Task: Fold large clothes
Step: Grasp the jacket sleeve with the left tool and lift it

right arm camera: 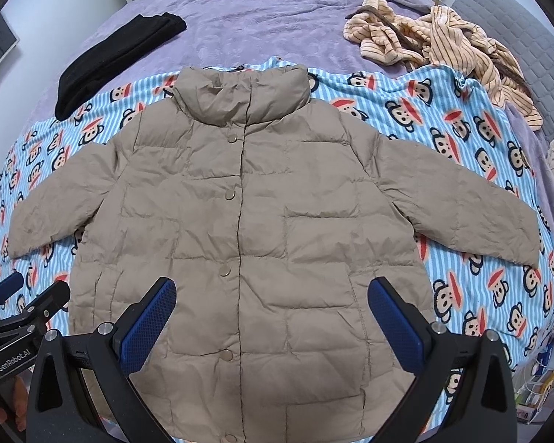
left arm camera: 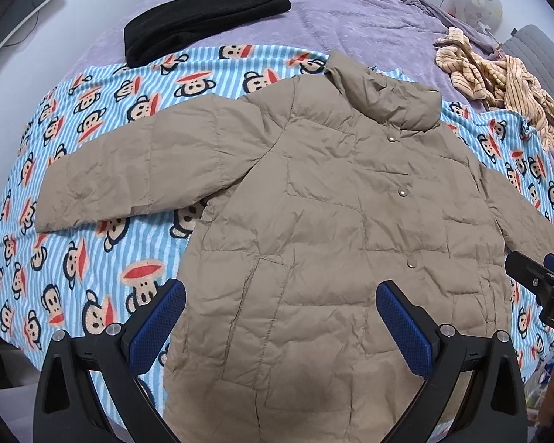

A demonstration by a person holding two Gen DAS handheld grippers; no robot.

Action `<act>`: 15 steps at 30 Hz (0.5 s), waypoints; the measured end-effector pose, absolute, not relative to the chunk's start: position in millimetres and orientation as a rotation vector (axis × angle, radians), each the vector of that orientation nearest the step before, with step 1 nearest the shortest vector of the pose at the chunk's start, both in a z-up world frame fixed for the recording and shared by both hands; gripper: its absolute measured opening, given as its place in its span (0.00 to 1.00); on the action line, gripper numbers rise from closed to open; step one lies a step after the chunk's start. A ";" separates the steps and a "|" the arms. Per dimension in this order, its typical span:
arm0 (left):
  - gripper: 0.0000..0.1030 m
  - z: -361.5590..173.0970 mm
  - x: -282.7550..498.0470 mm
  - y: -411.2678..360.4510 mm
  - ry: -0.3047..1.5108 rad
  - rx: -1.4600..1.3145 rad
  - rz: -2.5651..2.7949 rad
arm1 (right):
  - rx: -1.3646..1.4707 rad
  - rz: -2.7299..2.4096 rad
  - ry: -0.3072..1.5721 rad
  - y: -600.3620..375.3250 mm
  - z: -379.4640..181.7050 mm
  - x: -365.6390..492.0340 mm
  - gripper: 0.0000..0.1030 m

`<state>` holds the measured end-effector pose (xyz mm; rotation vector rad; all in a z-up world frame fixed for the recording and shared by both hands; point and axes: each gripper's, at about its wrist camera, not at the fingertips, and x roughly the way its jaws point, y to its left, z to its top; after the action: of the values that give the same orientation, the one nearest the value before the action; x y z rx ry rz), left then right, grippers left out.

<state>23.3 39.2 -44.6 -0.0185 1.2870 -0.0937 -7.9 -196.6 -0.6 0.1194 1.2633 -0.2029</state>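
Tan jacket [right arm camera: 262,221], blue-striped monkey-print blanket [right arm camera: 461,155], purple bedspread [right arm camera: 258,18].

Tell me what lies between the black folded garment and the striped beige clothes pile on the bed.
Only bare purple bedspread lies between the black garment and the striped pile, clearest in the right wrist view.

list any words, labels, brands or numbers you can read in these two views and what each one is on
"GenRobot.AI" in white, on the black body of the left gripper, seen at the lower left of the right wrist view.
Small colourful boxes at the lower right edge of the right wrist view: print too small and blurred to read.
Tan quilted puffer jacket and blue striped monkey-print blanket: no readable text.
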 end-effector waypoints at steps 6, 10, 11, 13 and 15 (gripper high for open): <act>1.00 -70.5 35.9 74.7 1.321 -0.098 -0.047 | 0.161 -0.171 1.317 -184.0 -18.1 9.0 1.00; 1.00 -93.0 44.2 105.1 1.345 -0.135 -0.010 | 0.254 -0.135 1.338 -176.0 -32.2 19.0 1.00; 1.00 -98.2 46.3 113.4 1.344 -0.148 -0.006 | 0.265 -0.135 1.338 -173.0 -35.7 22.0 1.00; 1.00 -108.2 51.3 132.6 1.331 -0.201 -0.014 | 0.262 -0.131 1.332 -166.7 -41.0 27.1 1.00; 1.00 -119.6 59.1 156.5 1.311 -0.289 -0.028 | 0.225 -0.108 1.324 -155.0 -47.8 32.3 1.00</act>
<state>59.1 156.5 -119.6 -0.2894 1.3106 -0.0277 32.3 -155.0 -47.8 0.2255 1.3244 -0.1076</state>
